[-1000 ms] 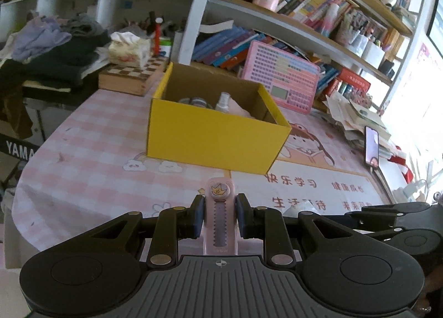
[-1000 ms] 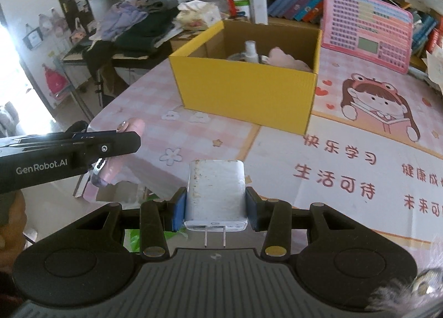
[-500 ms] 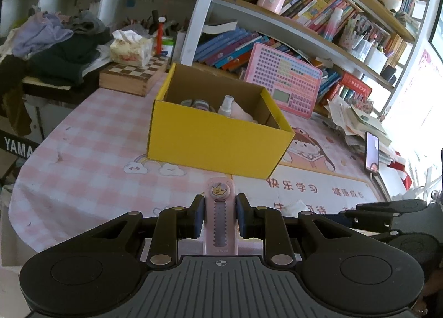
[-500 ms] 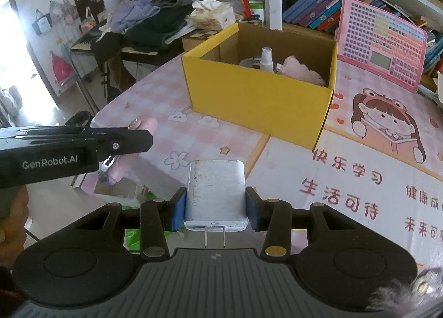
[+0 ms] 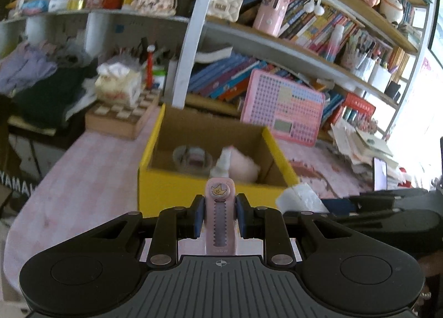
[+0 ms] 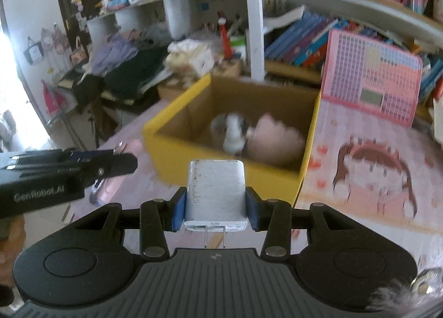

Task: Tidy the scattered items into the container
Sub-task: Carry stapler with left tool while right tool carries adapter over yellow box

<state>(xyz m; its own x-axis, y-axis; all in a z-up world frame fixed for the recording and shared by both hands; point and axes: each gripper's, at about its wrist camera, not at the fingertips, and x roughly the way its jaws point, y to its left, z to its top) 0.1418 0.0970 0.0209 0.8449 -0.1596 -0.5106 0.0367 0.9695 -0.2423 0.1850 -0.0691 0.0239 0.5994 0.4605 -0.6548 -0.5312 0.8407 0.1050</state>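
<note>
Yellow cardboard box, open top, brown inside, sits on the pink checked tablecloth w/ its near wall facing both grippers. Inside, blurred: a clear round tub, a white spray bottle upright, a pink fluffy thing to the right. Front of the box floor looks bare, esp. front-left corner.

Room around: bare cloth left of box; chessboard beyond its back-left corner; pink keyboard toy leaning behind its right side, close to the rim. Cartoon mat lies right of the box.

White charger plug, scuffed, prongs toward the camera, is pinched btwn the blue pads of the right gripper, in front of the box's near wall.

Pink nail clipper, crown sticker at tip, serrated strip down the middle, is clamped in the left gripper, narrow gap, tip just over the near yellow rim in the left wrist view.
</note>
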